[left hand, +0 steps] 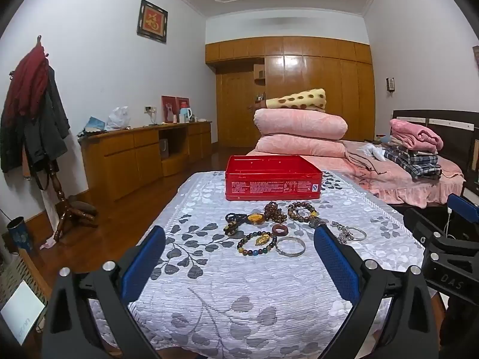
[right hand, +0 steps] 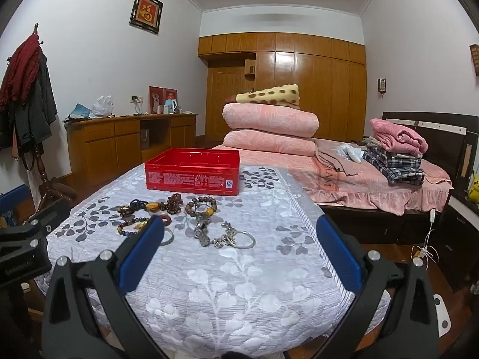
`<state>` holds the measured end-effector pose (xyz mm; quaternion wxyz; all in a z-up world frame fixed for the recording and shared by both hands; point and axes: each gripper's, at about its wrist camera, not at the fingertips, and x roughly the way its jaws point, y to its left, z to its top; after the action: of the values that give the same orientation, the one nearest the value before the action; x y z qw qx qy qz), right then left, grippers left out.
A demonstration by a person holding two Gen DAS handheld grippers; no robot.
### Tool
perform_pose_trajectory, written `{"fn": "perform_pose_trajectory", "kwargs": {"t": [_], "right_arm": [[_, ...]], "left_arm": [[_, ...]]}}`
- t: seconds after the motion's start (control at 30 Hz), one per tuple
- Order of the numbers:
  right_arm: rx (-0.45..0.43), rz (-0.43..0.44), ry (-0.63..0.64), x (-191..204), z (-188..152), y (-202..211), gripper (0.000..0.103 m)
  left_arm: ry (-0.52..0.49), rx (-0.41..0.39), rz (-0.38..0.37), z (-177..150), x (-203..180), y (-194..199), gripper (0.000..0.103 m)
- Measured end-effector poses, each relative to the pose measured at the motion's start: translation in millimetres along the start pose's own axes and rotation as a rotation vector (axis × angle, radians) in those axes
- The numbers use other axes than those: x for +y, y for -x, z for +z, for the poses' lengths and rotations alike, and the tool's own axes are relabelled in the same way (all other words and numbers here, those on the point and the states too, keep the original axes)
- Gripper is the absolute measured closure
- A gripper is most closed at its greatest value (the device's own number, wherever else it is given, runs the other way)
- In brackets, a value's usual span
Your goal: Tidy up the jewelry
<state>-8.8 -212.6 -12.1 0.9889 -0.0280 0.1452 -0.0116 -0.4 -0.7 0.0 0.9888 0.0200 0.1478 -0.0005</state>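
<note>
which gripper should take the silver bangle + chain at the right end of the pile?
Right, probably. In its view the bangle lies between its open jaws, nearer centre. For the left gripper the same bangle sits outside its right finger. Both are open and empty.

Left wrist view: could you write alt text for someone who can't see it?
An open left gripper hovers over a leaf-patterned tablecloth, empty, pointing at scattered bead bracelets and a silver bangle. Behind them sits an open red tin, with a bedroom beyond.
</note>
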Motion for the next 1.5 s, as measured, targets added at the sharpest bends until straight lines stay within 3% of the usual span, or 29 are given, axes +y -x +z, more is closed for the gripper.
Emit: {"fn": "perform_pose_trajectory", "kwargs": {"t": [1.5], "right_arm": [[0.003,0.0,0.002,-0.6,0.6,-0.3,0.005]], "left_arm": [[0.029,0.026,0.01,-1.0,2.6,-4.9,0.006]]}}
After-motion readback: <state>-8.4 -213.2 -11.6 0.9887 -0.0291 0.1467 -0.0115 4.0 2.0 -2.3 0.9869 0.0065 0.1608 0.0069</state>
